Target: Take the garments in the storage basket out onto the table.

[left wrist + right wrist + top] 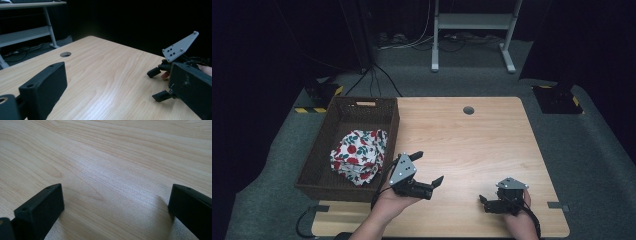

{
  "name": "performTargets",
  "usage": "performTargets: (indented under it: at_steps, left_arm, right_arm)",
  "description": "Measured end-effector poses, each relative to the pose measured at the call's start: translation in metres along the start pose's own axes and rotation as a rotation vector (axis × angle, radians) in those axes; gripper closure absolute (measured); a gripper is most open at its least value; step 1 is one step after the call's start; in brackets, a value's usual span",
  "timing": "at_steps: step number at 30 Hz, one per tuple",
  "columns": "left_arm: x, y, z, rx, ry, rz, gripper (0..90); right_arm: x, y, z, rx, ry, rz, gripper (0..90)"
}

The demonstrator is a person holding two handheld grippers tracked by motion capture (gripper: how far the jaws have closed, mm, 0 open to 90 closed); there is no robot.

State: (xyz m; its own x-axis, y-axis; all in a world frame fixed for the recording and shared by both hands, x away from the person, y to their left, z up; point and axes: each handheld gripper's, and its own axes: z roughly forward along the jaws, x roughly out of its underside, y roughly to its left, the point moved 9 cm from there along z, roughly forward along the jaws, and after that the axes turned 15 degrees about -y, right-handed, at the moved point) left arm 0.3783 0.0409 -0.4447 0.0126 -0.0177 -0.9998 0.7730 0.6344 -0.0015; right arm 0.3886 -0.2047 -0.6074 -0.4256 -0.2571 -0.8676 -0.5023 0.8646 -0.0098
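The high view looks down and forward from above the near edge of the table (472, 140), taking in the whole top, a basket (312, 167) at frame left and the floor beyond. The left gripper view sits low over the wood, facing the far corner with the round hole (65, 54), which the high view shares. The right gripper view looks closely down at bare wood.

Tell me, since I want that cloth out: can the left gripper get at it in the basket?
Probably yes: the left gripper is open beside the basket, whose top is open above the cloth.
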Motion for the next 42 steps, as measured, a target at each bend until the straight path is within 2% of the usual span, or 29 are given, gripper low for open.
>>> performTargets:
  at_steps: [7, 10, 22, 34, 42]
  left_arm:
    - [-0.010, 0.012, -0.008, -0.027, -0.028, -0.001, 2.5]
    - [-0.014, 0.019, -0.013, -0.045, -0.039, -0.028, 2.5]
    - [-0.023, 0.042, -0.027, -0.109, -0.073, -0.036, 2.4]
    - [-0.029, 0.059, -0.039, -0.150, -0.094, -0.045, 2.4]
    - [-0.039, 0.078, -0.055, -0.202, -0.126, -0.046, 2.6]
  right_arm:
    - [0.000, 0.000, 0.000, 0.000, 0.000, 0.000, 0.0]
    - [0.000, 0.000, 0.000, 0.000, 0.000, 0.000, 0.0]
    - [0.000, 0.000, 0.000, 0.000, 0.000, 0.000, 0.0]
    - [0.000, 0.000, 0.000, -0.002, 0.000, -0.001, 0.0]
    - [0.000, 0.000, 0.000, -0.004, 0.000, -0.002, 0.0]
